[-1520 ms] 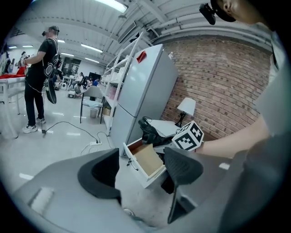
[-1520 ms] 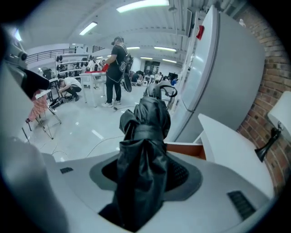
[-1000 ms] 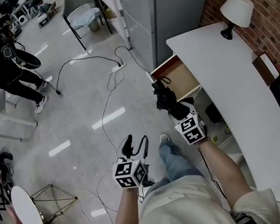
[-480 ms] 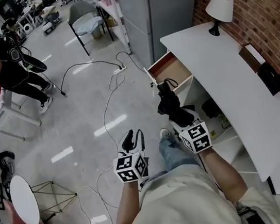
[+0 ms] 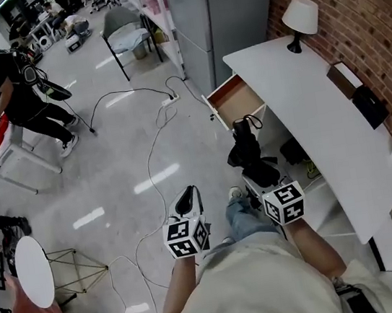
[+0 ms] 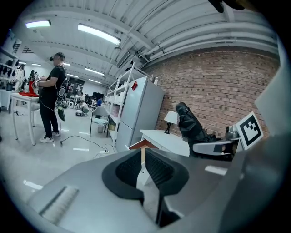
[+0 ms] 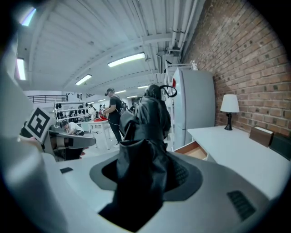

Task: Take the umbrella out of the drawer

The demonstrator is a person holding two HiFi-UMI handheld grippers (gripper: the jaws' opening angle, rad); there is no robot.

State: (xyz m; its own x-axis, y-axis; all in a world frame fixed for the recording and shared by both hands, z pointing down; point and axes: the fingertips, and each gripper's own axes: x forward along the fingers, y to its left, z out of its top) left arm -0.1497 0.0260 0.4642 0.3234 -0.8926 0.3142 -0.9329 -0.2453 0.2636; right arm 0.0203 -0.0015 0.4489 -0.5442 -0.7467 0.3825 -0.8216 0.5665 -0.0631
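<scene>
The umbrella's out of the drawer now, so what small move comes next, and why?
Probably swing the black umbrella over the white desk and lower it there: the right gripper grips it in the air, clear of the open drawer, and the desk beside it is mostly bare.

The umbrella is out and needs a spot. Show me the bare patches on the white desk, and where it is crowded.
Bare: the front strip of the desk, from the lamp down past the open drawer, and its near end. Crowded: the wall edge, with a brown box and a black object.
</scene>
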